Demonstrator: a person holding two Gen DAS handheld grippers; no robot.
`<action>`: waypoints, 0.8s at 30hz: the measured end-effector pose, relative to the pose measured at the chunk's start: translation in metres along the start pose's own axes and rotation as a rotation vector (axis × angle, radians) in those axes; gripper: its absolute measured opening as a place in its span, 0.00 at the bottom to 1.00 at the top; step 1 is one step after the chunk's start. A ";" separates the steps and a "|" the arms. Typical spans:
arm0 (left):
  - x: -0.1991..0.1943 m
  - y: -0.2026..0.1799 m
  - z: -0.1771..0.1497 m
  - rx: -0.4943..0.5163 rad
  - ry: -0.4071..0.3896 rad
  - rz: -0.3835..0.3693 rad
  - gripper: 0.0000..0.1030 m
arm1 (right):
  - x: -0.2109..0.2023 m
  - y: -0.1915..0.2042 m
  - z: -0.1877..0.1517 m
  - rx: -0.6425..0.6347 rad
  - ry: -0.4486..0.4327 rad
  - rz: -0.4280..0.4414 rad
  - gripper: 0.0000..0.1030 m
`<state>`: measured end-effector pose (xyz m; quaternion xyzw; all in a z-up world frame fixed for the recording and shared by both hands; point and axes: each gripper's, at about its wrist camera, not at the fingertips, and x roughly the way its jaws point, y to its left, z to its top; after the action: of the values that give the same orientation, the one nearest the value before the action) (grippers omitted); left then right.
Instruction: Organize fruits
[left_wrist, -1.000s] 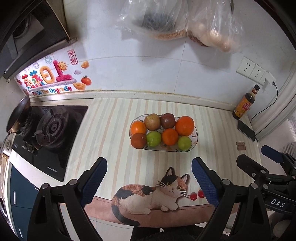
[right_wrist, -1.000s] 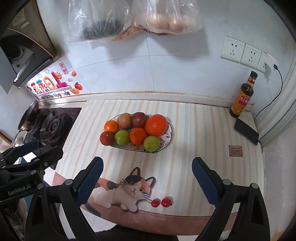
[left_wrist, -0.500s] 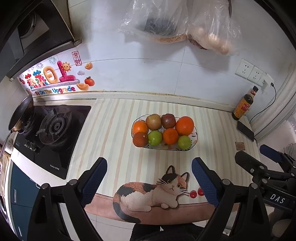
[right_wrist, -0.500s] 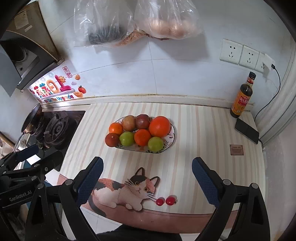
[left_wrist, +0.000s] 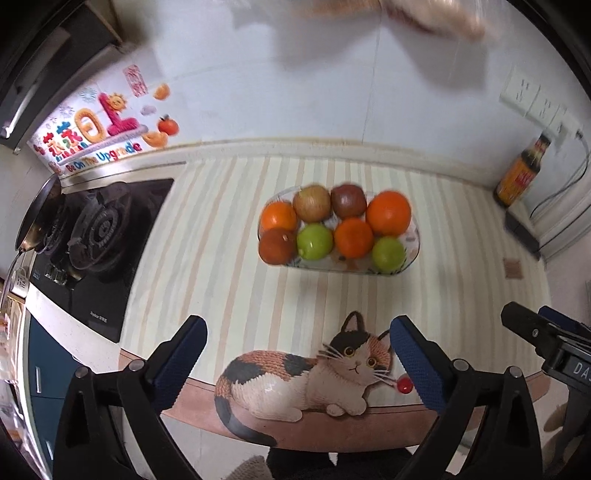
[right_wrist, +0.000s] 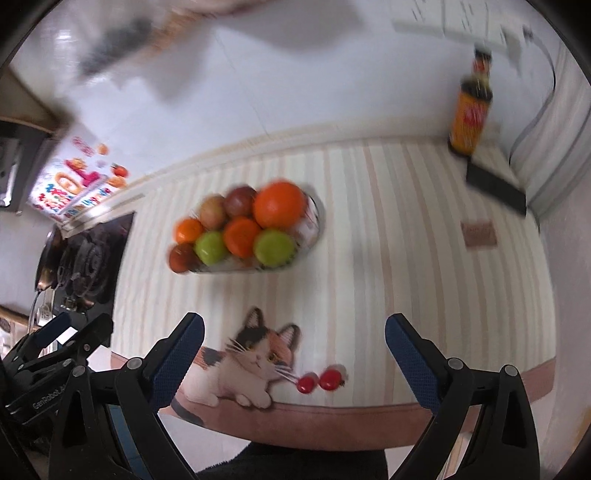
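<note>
My left gripper (left_wrist: 297, 347) has just opened wider, jaws spread, nothing btwn them; right gripper (right_wrist: 293, 345) also spread, empty. Both hang over the cat mat (left_wrist: 306, 380). Fruit dish (left_wrist: 413, 254) sits mid-counter, beyond the mat, eight fruits in it. Left view shows the stove (left_wrist: 99, 236) fully; right view is blurred but shows phone (right_wrist: 495, 186) beside the bottle (right_wrist: 471, 110).

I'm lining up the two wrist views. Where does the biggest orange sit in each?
Left wrist: biggest orange at the bowl's back right, right of centre.
Right wrist: same orange, centre-left, at the bowl's back right.
Shared landmark: sauce bottle by the wall, far right.
</note>
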<state>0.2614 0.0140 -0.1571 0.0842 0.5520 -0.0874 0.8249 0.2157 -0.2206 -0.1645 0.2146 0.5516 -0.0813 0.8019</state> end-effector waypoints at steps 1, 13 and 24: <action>0.010 -0.006 -0.001 0.014 0.016 0.009 0.98 | 0.014 -0.008 -0.001 0.014 0.032 0.004 0.97; 0.123 -0.036 -0.045 0.081 0.304 0.041 0.98 | 0.167 -0.084 -0.065 0.244 0.405 0.121 0.68; 0.151 -0.047 -0.077 0.103 0.406 0.018 0.98 | 0.192 -0.072 -0.080 0.199 0.439 0.117 0.47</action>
<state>0.2376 -0.0212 -0.3282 0.1470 0.7011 -0.0893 0.6920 0.1937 -0.2300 -0.3839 0.3365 0.6885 -0.0399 0.6412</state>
